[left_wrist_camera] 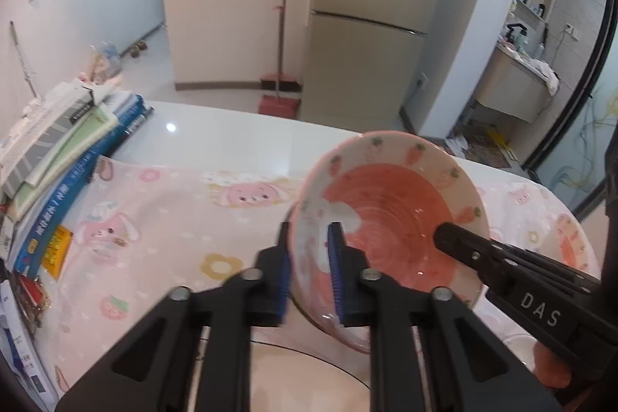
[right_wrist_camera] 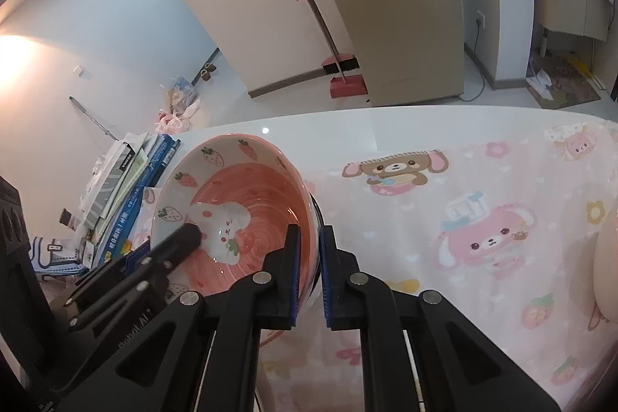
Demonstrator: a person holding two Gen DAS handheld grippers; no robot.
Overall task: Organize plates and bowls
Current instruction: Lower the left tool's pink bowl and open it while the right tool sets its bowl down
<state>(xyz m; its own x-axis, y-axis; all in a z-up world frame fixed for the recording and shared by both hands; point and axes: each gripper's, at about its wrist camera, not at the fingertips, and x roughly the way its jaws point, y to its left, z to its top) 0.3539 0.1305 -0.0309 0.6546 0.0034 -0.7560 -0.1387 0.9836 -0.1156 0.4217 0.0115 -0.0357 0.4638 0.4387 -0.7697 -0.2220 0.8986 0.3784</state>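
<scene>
Both grippers, left gripper (left_wrist_camera: pixel 309 269) and right gripper (right_wrist_camera: pixel 309 273), are pinching opposite rims of a strawberry-patterned bowl (left_wrist_camera: pixel 390 219), jaws sharing its weight above the table (left_wrist_camera: pixel 216 126).

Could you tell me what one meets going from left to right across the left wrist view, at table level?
Stack of books → pink cartoon tablecloth → left gripper clamped on the strawberry bowl rim → right gripper, reaching in from the right.

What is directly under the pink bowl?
Under the raised bowl a plate with a dark rim line shows on the cartoon cloth. The grippers' arms and the bowl cover most of it.
</scene>
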